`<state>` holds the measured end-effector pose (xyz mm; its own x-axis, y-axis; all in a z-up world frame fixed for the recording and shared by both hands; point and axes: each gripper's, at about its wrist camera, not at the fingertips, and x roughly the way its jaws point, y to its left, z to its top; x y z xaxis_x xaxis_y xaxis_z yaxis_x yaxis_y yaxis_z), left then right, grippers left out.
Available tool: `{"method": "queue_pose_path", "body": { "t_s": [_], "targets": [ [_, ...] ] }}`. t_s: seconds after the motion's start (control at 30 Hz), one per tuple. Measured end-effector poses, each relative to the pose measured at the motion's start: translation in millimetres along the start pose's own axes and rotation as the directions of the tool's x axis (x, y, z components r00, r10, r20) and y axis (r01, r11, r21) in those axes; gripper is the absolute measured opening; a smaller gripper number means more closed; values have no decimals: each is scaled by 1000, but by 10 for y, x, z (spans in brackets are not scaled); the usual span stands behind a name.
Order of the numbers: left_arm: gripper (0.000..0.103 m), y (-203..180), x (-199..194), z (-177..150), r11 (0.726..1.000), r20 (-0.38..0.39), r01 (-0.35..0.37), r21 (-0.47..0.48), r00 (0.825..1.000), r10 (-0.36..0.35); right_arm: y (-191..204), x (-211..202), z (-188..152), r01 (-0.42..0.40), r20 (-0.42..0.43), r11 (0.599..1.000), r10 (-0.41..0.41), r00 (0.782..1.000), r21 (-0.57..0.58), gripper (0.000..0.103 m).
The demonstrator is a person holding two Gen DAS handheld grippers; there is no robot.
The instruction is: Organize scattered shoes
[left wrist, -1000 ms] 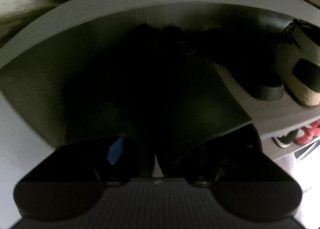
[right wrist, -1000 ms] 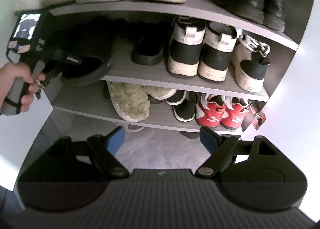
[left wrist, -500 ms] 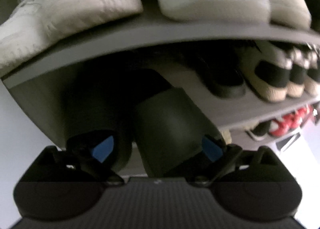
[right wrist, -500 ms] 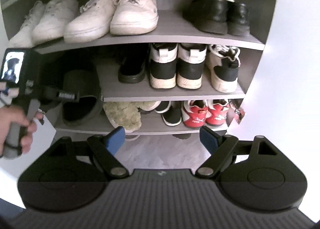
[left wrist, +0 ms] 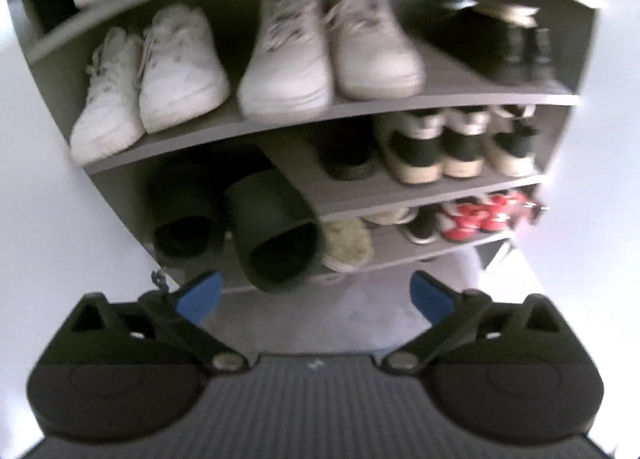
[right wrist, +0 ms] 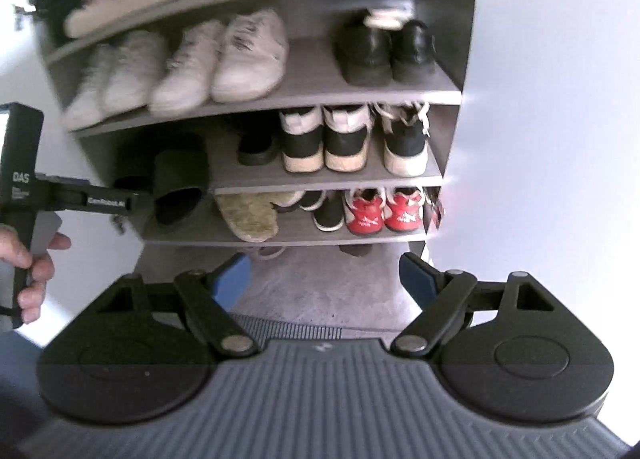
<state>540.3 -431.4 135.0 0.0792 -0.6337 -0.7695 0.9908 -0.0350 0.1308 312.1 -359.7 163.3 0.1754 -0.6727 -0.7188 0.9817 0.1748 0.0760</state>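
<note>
Grey floor [left wrist: 352, 311] runs under a grey shoe rack [left wrist: 400, 199] set between white walls. On the rack's middle shelf, at its left end, lie two black slides [left wrist: 276, 235], the right one jutting over the shelf edge. Right of them on that shelf stand black-and-white sneakers [left wrist: 440, 151]. White sneakers [left wrist: 288, 63] fill the shelf above; red shoes [right wrist: 380, 211] sit on the shelf below. Left gripper [left wrist: 316, 293] fingers are opening wide with nothing between them. Right gripper [right wrist: 324, 277] fingers are wide and empty.
</note>
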Motion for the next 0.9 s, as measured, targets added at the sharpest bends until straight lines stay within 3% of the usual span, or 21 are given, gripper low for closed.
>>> {"method": "queue_pose_path", "body": {
  "t_s": [0.13, 0.3, 0.4, 0.63, 0.73, 0.9],
  "targets": [
    [103, -455, -713, -213, 993, -18, -101, -61, 995, 100, -402, -313, 35, -177, -30, 976, 174, 984, -128, 84],
    [103, -1027, -1345, -483, 950, -87, -233, -206, 972, 220, -933, -643, 8, -393, -112, 868, 377, 919, -303, 84],
    [103, -1444, -1799, -654, 901, -153, -301, -312, 952, 265, -1236, -810, -31, -480, -179, 787, 446, 877, -389, 84],
    [103, -2170, -2599, -942, 796, -189, -395, -458, 919, 347, -1696, -1212, -75, -550, -242, 670, 502, 830, -499, 83],
    [103, -2522, -2952, -1085, 736, -179, -445, -510, 892, 415, -1855, -1411, -93, -560, -235, 639, 524, 819, -528, 84],
    [103, -3147, -3533, -1341, 622, -177, -494, -608, 848, 500, -2208, -1888, -153, -587, -203, 635, 573, 794, -503, 83]
  ]
}}
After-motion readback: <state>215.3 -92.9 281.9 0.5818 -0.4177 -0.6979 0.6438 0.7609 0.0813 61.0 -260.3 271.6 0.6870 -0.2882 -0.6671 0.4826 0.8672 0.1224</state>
